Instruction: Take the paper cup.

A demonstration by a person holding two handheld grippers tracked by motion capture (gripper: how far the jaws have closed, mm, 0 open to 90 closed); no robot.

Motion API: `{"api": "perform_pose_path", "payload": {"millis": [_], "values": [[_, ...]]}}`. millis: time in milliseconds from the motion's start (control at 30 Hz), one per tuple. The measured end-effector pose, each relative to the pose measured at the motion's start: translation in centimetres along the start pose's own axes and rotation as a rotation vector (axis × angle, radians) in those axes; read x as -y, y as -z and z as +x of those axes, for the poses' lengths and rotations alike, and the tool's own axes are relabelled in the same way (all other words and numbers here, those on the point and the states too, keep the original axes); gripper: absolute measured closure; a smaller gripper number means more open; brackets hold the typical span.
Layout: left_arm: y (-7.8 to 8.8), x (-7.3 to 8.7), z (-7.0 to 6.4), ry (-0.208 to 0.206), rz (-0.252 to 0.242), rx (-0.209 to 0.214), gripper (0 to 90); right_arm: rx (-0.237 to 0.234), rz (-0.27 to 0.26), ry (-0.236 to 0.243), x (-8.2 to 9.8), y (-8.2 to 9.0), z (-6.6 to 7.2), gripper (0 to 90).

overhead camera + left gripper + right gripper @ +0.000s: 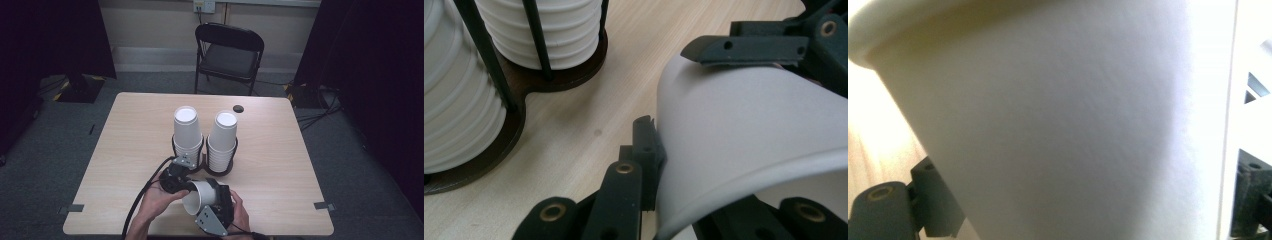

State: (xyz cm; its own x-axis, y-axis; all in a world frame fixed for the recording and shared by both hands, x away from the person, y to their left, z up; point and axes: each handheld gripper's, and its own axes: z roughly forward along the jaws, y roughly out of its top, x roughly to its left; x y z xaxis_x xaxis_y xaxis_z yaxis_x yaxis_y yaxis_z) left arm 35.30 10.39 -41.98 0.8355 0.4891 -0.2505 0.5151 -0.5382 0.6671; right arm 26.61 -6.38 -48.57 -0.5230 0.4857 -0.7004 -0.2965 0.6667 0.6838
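A single white paper cup (200, 197) lies tilted on its side above the table's front edge, rim toward the person. My left gripper (189, 190) comes in from the left, and its jaws are shut on the cup (749, 140) near the rim; the left fingertip (646, 145) presses the cup's wall. My right gripper (216, 202) holds the same cup from the right. One of its fingers (744, 50) lies along the cup's upper side. In the right gripper view the cup's wall (1058, 125) sits between my right gripper (1083, 200) jaws.
A dark double holder (220, 170) at the table's middle carries two tall stacks of white cups (187, 132) (222, 140), just beyond the grippers. A black folding chair (227, 55) stands behind the table (125, 140). A small dark disc (238, 108) lies near the far edge.
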Motion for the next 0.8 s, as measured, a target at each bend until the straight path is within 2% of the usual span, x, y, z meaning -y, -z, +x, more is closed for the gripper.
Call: {"api": "perform_pose_path", "payload": {"millis": [133, 333, 433, 500, 600, 800], "values": [[0.0, 0.0, -0.1, 0.005, -0.002, -0.012, 84.5, 0.007, -0.016, 0.005, -0.2, 0.1, 0.1, 10.0], [-0.3, -0.1, -0.2, 0.027, 0.002, -0.03, 84.4, 0.008, 0.009, 0.027, -0.6, 0.0, 0.2, 10.0], [-0.5, -0.2, -0.4, 0.02, -0.011, -0.047, 84.3, 0.022, 0.012, 0.057, -0.7, 0.1, 0.3, 10.4], [-0.6, -0.3, -0.7, 0.015, -0.013, -0.062, 84.5, 0.041, 0.008, 0.101, -0.7, 0.2, 0.5, 10.7], [-0.8, -0.3, -0.5, 0.026, -0.006, -0.039, 84.5, 0.044, 0.008, 0.14, -0.9, 0.4, 0.6, 10.7], [-1.0, -0.2, -0.3, 0.047, -0.002, -0.038, 83.8, 0.024, 0.007, 0.117, -1.0, 0.3, 0.5, 10.5]]}}
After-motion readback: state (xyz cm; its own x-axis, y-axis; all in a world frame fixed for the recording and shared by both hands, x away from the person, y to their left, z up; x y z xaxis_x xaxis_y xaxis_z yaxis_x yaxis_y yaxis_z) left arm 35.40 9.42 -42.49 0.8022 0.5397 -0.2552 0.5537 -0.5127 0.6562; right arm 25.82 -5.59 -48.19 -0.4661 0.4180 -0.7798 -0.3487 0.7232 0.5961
